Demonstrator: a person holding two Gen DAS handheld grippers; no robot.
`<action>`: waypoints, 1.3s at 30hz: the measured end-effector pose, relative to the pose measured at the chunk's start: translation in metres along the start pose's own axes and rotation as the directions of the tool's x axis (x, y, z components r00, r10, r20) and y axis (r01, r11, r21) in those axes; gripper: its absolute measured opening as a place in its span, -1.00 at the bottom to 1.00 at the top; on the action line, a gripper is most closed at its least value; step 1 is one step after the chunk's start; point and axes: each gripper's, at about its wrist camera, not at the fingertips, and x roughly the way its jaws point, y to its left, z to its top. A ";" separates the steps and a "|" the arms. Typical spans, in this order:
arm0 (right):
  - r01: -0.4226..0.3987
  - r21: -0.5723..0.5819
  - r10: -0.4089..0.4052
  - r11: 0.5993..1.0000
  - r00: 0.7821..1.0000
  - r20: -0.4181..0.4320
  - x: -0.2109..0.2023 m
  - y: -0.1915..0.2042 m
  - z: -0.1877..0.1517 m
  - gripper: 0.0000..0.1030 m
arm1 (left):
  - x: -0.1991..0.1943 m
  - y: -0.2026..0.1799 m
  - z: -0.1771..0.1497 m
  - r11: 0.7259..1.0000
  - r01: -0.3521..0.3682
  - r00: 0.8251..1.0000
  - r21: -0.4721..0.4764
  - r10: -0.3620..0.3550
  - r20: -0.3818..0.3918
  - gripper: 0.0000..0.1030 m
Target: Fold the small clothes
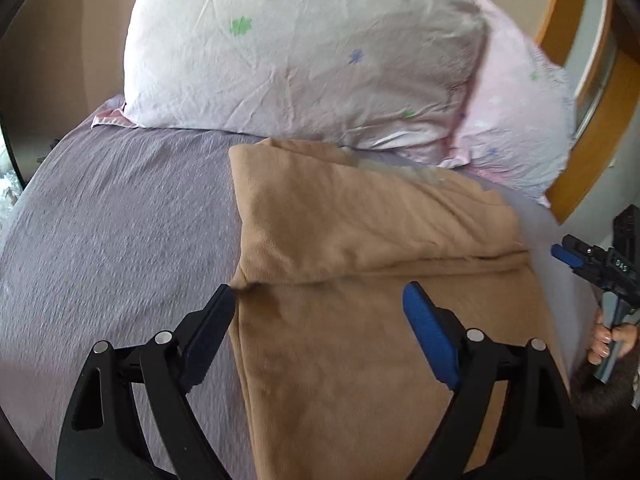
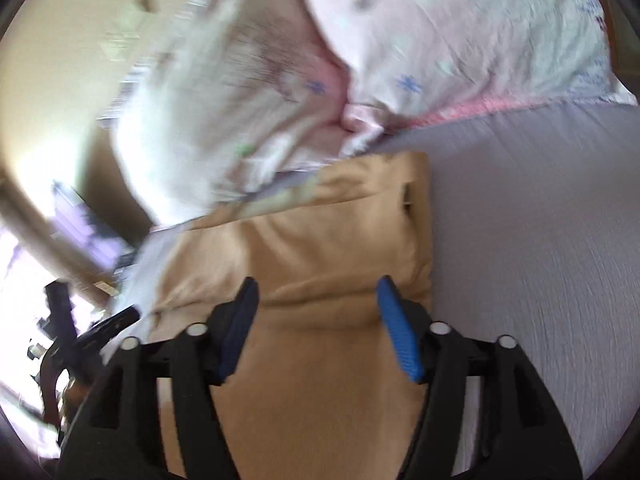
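A tan garment (image 1: 360,280) lies folded on the grey-purple bed sheet (image 1: 120,240), with a fold line across its middle. My left gripper (image 1: 320,300) is open and empty, just above the garment's left edge. My right gripper (image 2: 316,292) is open and empty above the same garment (image 2: 320,360), near its right side. The right gripper also shows in the left wrist view (image 1: 592,264) at the far right, held by a hand. The left gripper shows in the right wrist view (image 2: 100,328) at the lower left.
Two pale pink pillows with small flower prints (image 1: 300,52) (image 1: 520,120) lean at the head of the bed, right behind the garment. A wooden frame (image 1: 592,160) stands at the right. The right wrist view is blurred by motion.
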 end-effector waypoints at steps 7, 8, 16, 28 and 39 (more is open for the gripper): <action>-0.345 -0.202 0.314 0.917 0.934 -0.170 -0.104 0.001 -0.110 0.84 | -0.117 0.038 -0.094 0.950 0.312 0.949 0.020 -0.312 0.042 0.71; -0.346 -0.196 0.309 0.917 0.930 -0.197 -0.111 -0.004 -0.126 0.84 | -0.129 0.045 -0.113 0.943 0.333 0.942 0.012 -0.333 0.047 0.71; -0.225 0.051 0.230 0.973 0.928 -0.295 -0.094 -0.065 -0.192 0.85 | -0.097 0.058 -0.188 0.936 0.342 0.929 -0.081 -0.350 -0.122 0.72; -0.429 0.087 0.432 0.899 0.836 -0.340 -0.046 -0.052 -0.211 -0.88 | -0.040 0.065 -0.200 0.793 0.497 0.815 -0.353 -0.566 -0.123 -0.53; -0.506 -0.197 0.494 0.840 0.863 -0.110 -0.097 0.012 -0.101 -0.88 | -0.087 0.058 -0.095 0.781 0.574 0.817 -0.246 -0.567 0.107 -0.82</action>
